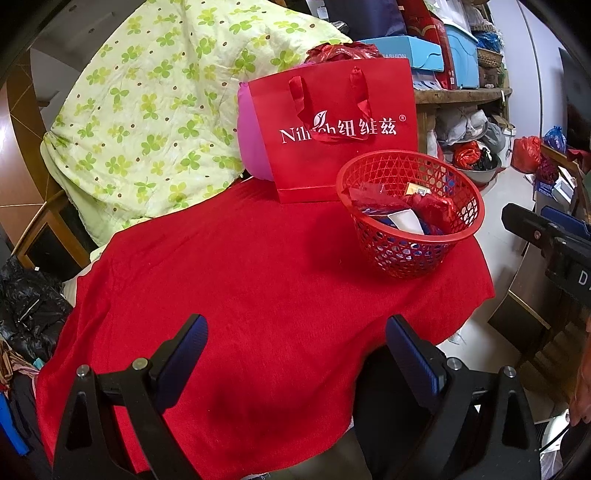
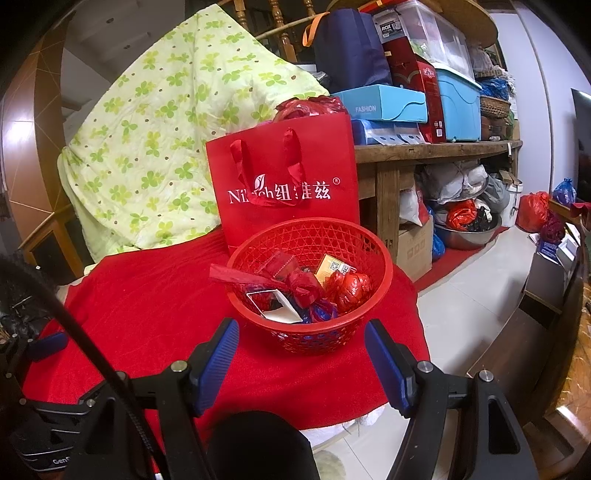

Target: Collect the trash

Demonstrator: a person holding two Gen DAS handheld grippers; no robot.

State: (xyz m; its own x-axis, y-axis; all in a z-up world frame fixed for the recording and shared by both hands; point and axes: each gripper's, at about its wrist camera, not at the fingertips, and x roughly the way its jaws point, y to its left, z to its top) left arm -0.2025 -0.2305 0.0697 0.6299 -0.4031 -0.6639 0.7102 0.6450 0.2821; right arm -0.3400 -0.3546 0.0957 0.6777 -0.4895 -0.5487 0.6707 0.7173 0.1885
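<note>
Both claws hanging released, nothing gripped: right claw (image 2: 301,363) just short of red basket (image 2: 310,284), left claw (image 1: 295,354) further off over bench (image 1: 258,295) cloth. Trash wrappers (image 2: 347,286) already sitting inside basket, likely gathered for carrying. Red bag (image 2: 284,177) standing behind basket.

The red bag (image 2: 284,177) is showing white lettering, "Nil…ch" with its middle hidden behind the ribbon handles, then the Chinese characters 纽维兹, an ® mark and a small leaf logo above. The blue box (image 2: 384,105) is carrying the word "FASHION". A label on the clear bin (image 2: 417,29) is reading "ROX". The yellow card (image 2: 332,269) in the basket (image 2: 384,273) is bearing a QR code.
</note>
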